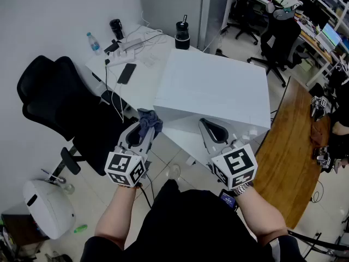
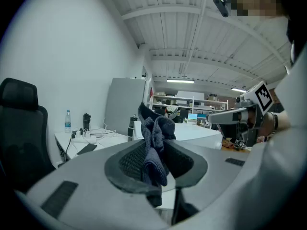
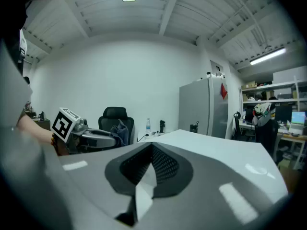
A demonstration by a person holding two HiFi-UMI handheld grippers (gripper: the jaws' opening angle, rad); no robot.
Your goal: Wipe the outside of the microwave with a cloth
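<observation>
while my left tongs (image 1: 140, 138) clenched the crumpled dark blue cloth (image 1: 149, 122) just before the front edge of the boxy white microwave (image 1: 218, 86), my right tongs (image 1: 214, 131) were closed on nothing; i judged the loosely bunched cloth could slip out when dragged along the casing.

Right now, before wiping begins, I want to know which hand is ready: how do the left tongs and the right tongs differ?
The left tongs are clamped on a dark blue cloth; the right tongs hold nothing. The left tongs' jaws stand slightly apart around the bunched cloth; the right tongs' jaws are pressed together. Shared: both point toward the white microwave, just short of its near side.
</observation>
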